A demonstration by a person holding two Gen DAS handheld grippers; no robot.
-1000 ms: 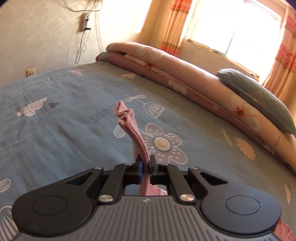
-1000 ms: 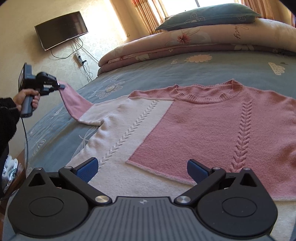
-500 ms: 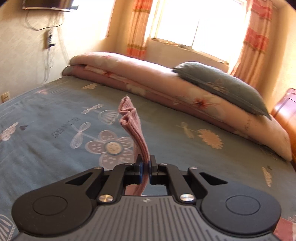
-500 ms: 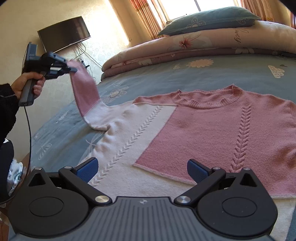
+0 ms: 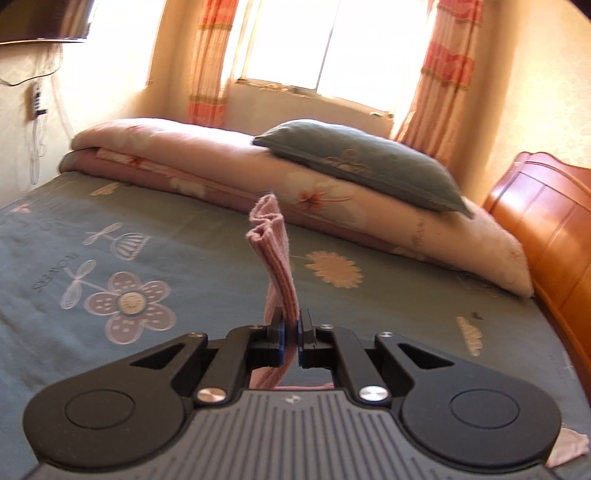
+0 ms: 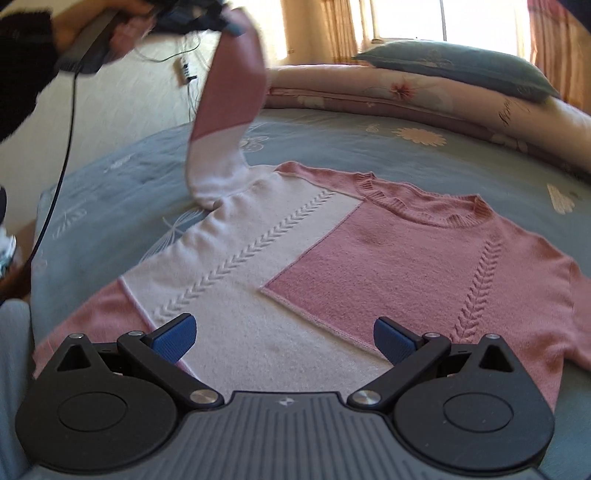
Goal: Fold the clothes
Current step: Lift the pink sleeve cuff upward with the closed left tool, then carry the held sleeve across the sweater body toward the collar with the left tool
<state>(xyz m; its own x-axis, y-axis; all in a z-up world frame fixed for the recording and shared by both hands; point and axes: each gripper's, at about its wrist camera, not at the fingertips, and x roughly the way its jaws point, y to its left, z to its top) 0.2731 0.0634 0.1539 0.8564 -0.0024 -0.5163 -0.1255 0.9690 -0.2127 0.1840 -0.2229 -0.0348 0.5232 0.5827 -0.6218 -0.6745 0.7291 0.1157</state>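
Observation:
A pink and white knit sweater (image 6: 369, 258) lies flat, front up, on the blue bedspread (image 6: 332, 144). My left gripper (image 5: 291, 332) is shut on the cuff end of the sweater's left sleeve (image 5: 275, 243); the cuff sticks up past the jaws. In the right wrist view the left gripper (image 6: 229, 26) holds that sleeve (image 6: 229, 110) high above the bed, near the top left. My right gripper (image 6: 282, 338) is open and empty, hovering over the sweater's lower hem.
A folded floral quilt (image 5: 229, 166) with a grey-blue pillow (image 5: 362, 162) on it lies along the far side of the bed. A wooden headboard (image 5: 546, 229) stands at the right. A window with striped curtains (image 5: 325, 44) is behind.
My left gripper has lifted the sleeve higher and swung it toward the sweater's body. The right gripper has stayed open over the hem, shifted slightly.

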